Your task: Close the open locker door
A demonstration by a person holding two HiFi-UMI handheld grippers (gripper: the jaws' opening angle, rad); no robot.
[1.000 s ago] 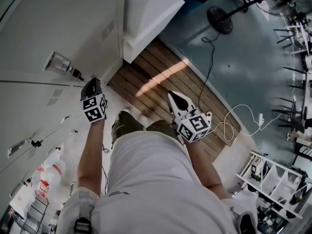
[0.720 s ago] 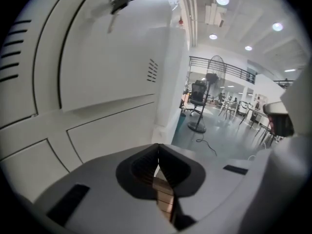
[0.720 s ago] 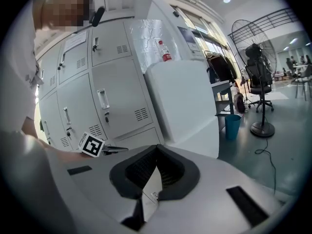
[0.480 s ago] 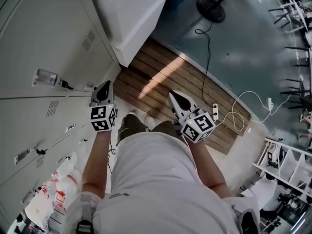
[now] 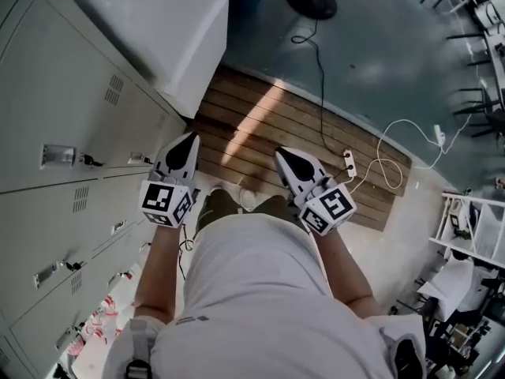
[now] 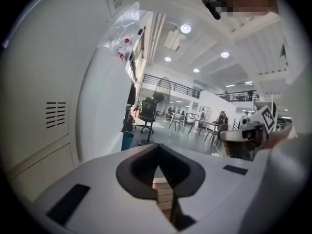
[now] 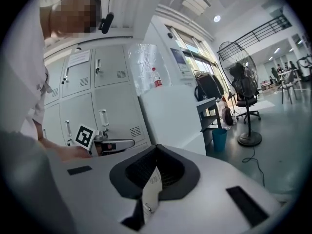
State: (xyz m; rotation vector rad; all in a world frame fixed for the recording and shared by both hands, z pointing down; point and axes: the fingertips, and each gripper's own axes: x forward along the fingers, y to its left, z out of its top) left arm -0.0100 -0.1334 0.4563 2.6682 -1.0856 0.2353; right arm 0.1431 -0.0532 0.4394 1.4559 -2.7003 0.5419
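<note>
Left gripper: the left gripper (image 5: 190, 139) has its jaws pressed fully together with nothing between them; only floor shows past the seam.
Right gripper: the right gripper (image 5: 282, 155) also has its jaws together. We see a small white slip at the seam and cannot tell whether it is pinched or part of the jaw.
Position: we hold both grippers at waist height, tips pointing away from us. The left one hangs near the lockers but touches none.
Locker door: the locker door (image 5: 71, 93) nearest our left lies flush with its neighbours. We see no door standing open in any view, so we judge the closing done or nearly so.
Risk 1, latch: the handle (image 5: 59, 155) sticks out from the face, and no view shows whether the catch has engaged. If it has not, the door may drift open once we turn away.
Risk 2, snag: with the left tips this near the bank, a careless swing could knock the handle or scrape the paint.
Risk 3, footing: we stand by the edge of the wooden platform (image 5: 300, 125). The power strip (image 5: 347, 163) and white cable (image 5: 394, 144) lie on and past it, so a blind step to our right could catch a foot.
Risk 4, white cabinet: the white cabinet (image 5: 150, 22) juts out beside the lockers, and a forward reach with the left gripper could strike its corner.
</note>
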